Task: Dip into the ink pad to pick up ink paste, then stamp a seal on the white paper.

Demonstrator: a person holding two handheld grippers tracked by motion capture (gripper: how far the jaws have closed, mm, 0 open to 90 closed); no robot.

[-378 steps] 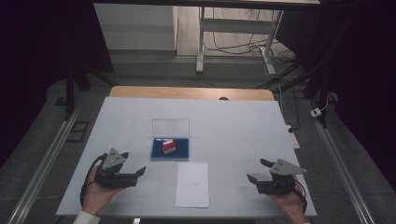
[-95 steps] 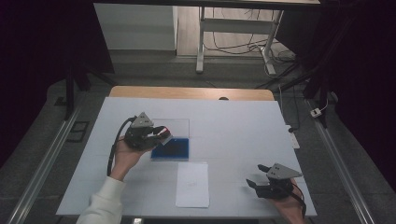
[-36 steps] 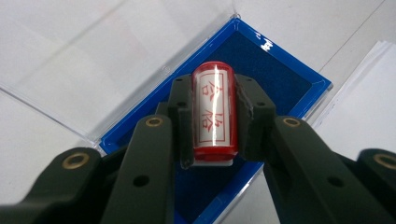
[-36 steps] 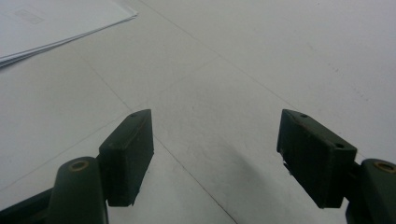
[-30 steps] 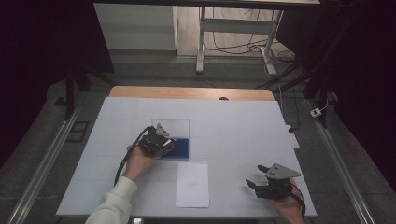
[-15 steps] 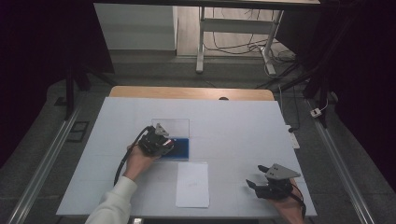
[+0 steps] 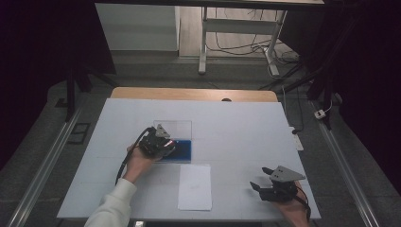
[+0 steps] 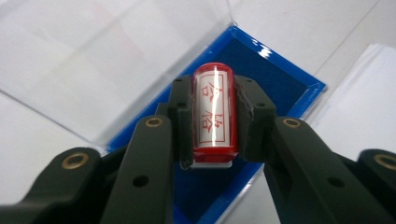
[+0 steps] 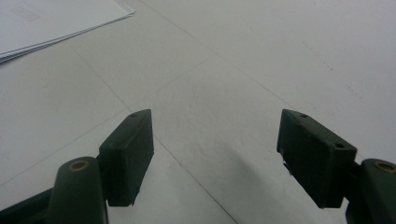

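Note:
A red cylindrical stamp [image 8: 215, 114] with a white label of red characters sits between the jaws of my left gripper [image 8: 212, 116], which is shut on it just above the blue tray [image 8: 280, 84] of a small case. The case's clear lid [image 8: 116, 56] lies open behind the tray. In the high view the left gripper [image 7: 163, 144] is over the blue tray [image 7: 183, 150] at mid-table. My right gripper [image 7: 265, 187] rests near the table's front right, open, with bare tabletop between its jaws [image 9: 215, 154].
A stack of white paper sheets [image 7: 195, 187] lies near the front edge, just in front of the blue tray; its corner [image 9: 51, 18] shows in the right gripper view. The white table [image 7: 236, 127] has bare surface at back and right.
The left gripper left the front-left corner, went to the case and closed on the red stamp; over the last second it barely shifts. The right gripper stays put.

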